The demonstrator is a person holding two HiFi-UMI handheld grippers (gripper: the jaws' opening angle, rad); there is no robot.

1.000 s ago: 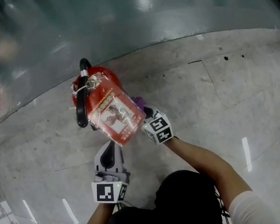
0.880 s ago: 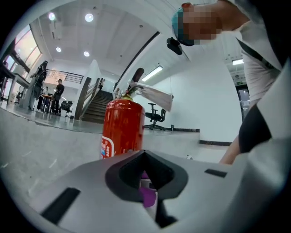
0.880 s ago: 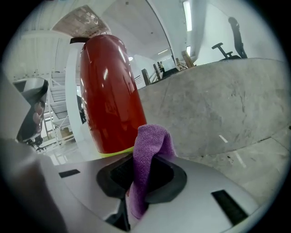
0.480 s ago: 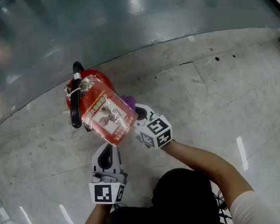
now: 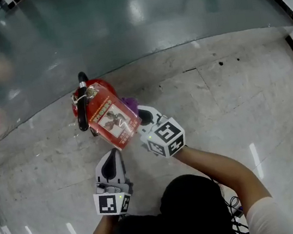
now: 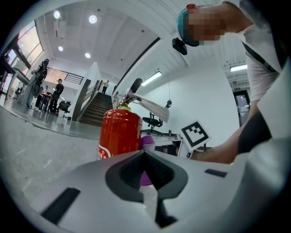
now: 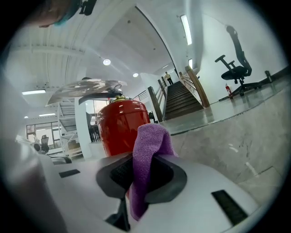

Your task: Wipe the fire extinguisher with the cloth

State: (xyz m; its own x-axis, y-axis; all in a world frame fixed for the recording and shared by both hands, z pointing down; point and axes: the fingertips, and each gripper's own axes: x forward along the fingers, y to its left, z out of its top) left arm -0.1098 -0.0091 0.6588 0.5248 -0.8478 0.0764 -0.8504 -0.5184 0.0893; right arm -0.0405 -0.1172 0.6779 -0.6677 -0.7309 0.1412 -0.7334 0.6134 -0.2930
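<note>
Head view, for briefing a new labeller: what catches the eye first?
The red fire extinguisher standing on the pale floor, left of centre. Next, the purple cloth pinched in the right claw right beside it; the left claw sits shut nearer the person.

One fire extinguisher (image 5: 91,90), one cloth (image 5: 130,106), two pairs of tongs.
The floor carries a single red fire extinguisher with one laminated card (image 5: 114,120) hanging on it, and there is one purple cloth. The tongs number two, the left tongs (image 5: 114,153) and the right tongs (image 5: 143,115), each with one marker cube. The right gripper view adds one staircase (image 7: 182,98) and one office chair (image 7: 236,68).
</note>
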